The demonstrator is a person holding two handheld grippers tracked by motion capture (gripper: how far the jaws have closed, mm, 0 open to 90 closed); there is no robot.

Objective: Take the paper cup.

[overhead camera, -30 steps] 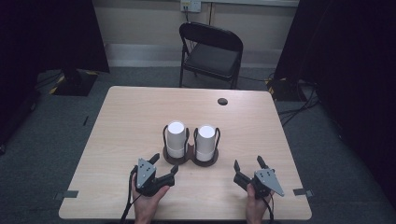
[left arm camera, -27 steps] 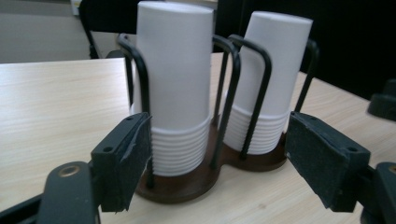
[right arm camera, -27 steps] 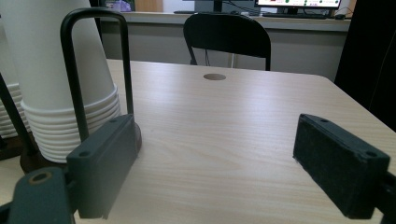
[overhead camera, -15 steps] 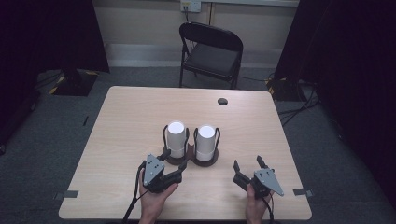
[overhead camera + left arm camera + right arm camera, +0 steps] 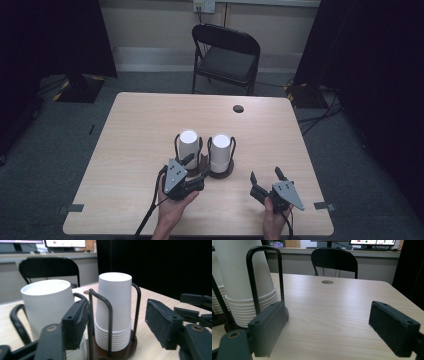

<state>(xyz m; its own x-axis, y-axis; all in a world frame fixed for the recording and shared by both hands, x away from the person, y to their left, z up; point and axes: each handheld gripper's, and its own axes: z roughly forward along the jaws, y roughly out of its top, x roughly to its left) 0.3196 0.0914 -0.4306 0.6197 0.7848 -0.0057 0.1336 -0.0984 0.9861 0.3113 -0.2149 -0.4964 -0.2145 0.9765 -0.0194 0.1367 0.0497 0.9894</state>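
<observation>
Two stacks of upturned white paper cups stand in black wire holders at the table's middle: a left stack (image 5: 188,145) and a right stack (image 5: 220,151). My left gripper (image 5: 196,166) is open just in front of them, its jaws pointing at the gap between the holders. In the left gripper view the left stack (image 5: 47,305) sits partly behind the left pad (image 5: 75,325), and the right stack (image 5: 113,310) stands between the jaws, farther off. My right gripper (image 5: 264,175) rests open and empty on the table, right of the holders; the right stack (image 5: 244,277) shows at its left.
The wooden table (image 5: 140,130) has a round cable hole (image 5: 238,108) near its far edge. A black folding chair (image 5: 227,52) stands beyond it. Dark curtains hang on both sides. In the left gripper view, the right gripper (image 5: 197,307) shows at the right edge.
My left gripper has moved forward and to the right, up to the cup holders. The right gripper and the cup stacks have stayed where they were.
</observation>
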